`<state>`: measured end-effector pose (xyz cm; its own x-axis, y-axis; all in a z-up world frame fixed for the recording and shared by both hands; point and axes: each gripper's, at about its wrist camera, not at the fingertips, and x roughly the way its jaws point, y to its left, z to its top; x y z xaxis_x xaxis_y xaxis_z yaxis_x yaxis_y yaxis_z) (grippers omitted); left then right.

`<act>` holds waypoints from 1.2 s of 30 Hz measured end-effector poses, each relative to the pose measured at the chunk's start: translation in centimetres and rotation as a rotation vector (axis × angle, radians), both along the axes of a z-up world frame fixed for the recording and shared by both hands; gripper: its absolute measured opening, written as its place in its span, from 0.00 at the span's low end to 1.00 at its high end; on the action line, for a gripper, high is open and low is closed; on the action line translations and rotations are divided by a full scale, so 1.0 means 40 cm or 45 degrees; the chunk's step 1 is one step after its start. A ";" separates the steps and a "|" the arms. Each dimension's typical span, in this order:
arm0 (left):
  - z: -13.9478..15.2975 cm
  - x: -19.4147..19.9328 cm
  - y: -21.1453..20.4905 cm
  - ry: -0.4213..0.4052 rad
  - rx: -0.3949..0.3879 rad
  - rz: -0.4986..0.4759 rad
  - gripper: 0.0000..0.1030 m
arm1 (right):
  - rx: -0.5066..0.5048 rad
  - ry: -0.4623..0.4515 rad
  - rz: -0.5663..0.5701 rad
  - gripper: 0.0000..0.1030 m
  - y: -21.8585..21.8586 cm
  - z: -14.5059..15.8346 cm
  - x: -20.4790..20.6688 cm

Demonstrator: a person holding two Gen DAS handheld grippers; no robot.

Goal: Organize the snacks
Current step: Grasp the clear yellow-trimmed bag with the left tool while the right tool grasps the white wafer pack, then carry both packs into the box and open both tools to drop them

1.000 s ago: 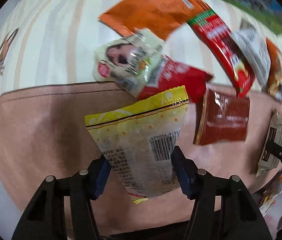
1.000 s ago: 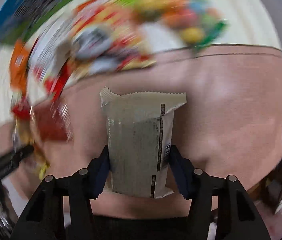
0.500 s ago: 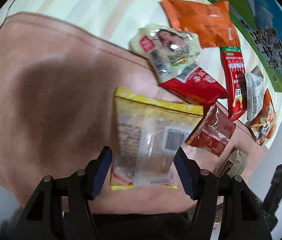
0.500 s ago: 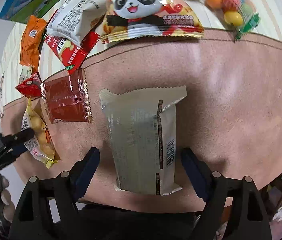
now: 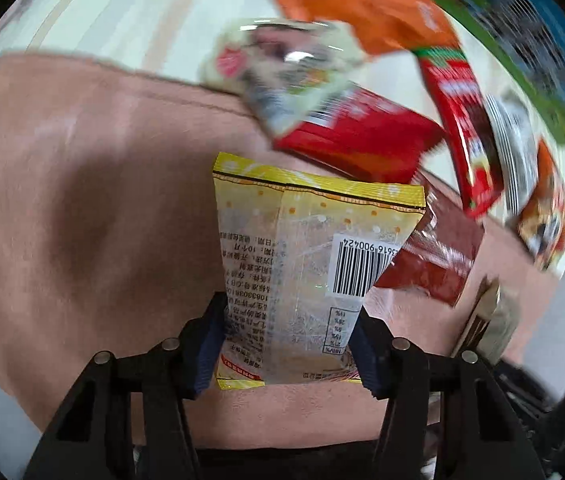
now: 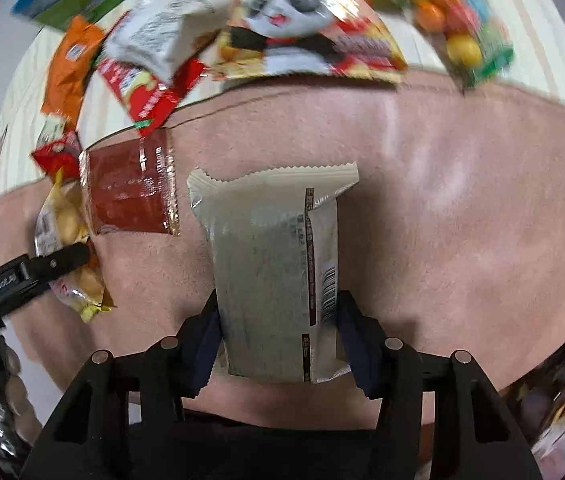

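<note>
1. My left tongs had just been closing, and their blue pads pressed both sides of the yellow snack packet, barcode side facing the camera.
2. That packet hung over the pink mat, with the dark red sachet just beyond its right edge.
3. My right tongs had also just been closing and gripped the silver-grey wrapper by its lower end, its serrated top edge pointing away from me.
4. In the right wrist view, the panda bag and the bag of coloured sweets lay along the mat's far edge.
5. The striped worktop showed beyond the mat.
</note>
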<state>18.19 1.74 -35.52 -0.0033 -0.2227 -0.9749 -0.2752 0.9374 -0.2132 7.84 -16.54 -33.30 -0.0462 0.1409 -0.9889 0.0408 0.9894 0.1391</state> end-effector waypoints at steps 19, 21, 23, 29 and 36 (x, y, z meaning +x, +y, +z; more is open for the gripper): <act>0.164 -0.023 -0.086 -0.047 -0.016 -0.182 0.49 | 0.154 -0.051 -0.088 0.56 -0.063 0.081 -0.021; 0.219 -0.013 -0.086 -0.091 -0.035 -0.187 0.49 | 0.219 -0.089 -0.097 0.56 -0.076 0.139 -0.004; 0.299 0.018 -0.102 -0.164 -0.061 -0.182 0.49 | 0.274 -0.135 -0.106 0.56 -0.088 0.205 0.027; 0.479 0.195 -0.136 -0.411 -0.080 -0.218 0.49 | 0.309 -0.361 -0.101 0.56 -0.109 0.432 0.197; 0.582 0.418 -0.038 -0.476 -0.069 -0.201 0.49 | 0.152 -0.528 -0.118 0.56 -0.112 0.532 0.510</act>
<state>34.90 0.23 -12.23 0.3107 -0.2987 -0.9024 -0.0233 0.9467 -0.3214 28.25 -21.03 -12.03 0.3693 0.2399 -0.8978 0.0452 0.9603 0.2752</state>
